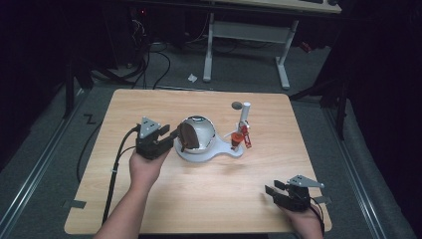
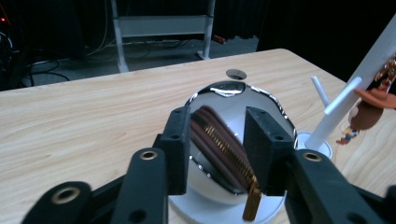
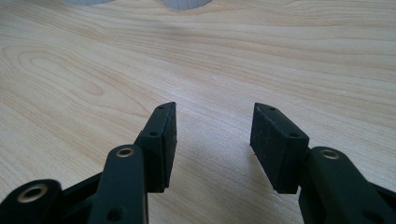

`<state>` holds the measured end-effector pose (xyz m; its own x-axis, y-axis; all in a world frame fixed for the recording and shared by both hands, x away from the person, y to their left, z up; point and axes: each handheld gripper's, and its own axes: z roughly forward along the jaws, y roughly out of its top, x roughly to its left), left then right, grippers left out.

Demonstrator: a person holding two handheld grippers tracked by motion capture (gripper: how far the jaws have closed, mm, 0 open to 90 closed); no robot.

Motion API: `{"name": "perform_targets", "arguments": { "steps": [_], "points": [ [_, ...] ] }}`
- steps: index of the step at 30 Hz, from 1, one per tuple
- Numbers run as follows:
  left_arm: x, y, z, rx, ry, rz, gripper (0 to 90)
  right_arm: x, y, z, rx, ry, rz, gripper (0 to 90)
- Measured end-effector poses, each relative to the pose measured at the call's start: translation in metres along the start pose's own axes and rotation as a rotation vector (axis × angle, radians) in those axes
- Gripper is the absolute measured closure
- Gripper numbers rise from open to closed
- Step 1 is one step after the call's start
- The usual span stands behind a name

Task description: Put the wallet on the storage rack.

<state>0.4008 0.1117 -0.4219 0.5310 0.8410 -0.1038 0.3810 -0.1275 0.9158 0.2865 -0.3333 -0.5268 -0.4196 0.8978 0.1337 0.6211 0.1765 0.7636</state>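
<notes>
Brown pouch (image 2: 219,151) with a gold zipper (image 2: 233,158) stands on edge against the near-left side of a shiny metal bowl (image 1: 201,130), at the middle of the counter (image 1: 149,107). Bowl sits on a white base (image 1: 219,153). Left gripper (image 2: 217,144) has its fingers (image 2: 180,140) either side of the pouch, closed on it; in the high view the left gripper (image 1: 169,137) reaches in from the left, the left hand (image 1: 145,167) behind it. Gold zipper pull (image 2: 251,207) hangs down at the pouch's near end.

White post (image 1: 245,117) rises from the base just right of the bowl, with short white pegs (image 2: 343,95) on it. Small cowboy figure (image 1: 239,137) with a brown hat hangs at the post.

Right gripper (image 1: 274,191) rests at the near-right corner of the counter, well apart from the bowl. Its fingers (image 3: 163,140) are spread wide, holding nothing, bare wood grain between them.

Grey round plug (image 1: 237,105) in the counter, far side, beyond the post.
</notes>
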Motion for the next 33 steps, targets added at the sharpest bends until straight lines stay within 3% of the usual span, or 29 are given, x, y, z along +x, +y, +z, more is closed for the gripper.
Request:
{"name": "perform_targets", "arguments": {
  "steps": [10,21,28,33],
  "points": [
    [0.007,-0.03,-0.012,0.05,-0.012,0.012,48.7,0.001,0.0,0.001,0.003,0.0,-0.001,51.2],
    [0.019,-0.084,-0.024,0.14,-0.025,0.007,45.1,0.001,0.0,0.001,0.004,-0.001,-0.005,51.2],
    [0.028,-0.131,-0.047,0.208,-0.011,0.02,43.0,0.002,-0.001,0.002,0.009,0.0,0.003,51.2],
    [0.031,-0.148,-0.074,0.204,-0.006,-0.03,42.1,0.003,0.0,0.002,0.009,-0.003,0.0,51.2]
  ]
}}
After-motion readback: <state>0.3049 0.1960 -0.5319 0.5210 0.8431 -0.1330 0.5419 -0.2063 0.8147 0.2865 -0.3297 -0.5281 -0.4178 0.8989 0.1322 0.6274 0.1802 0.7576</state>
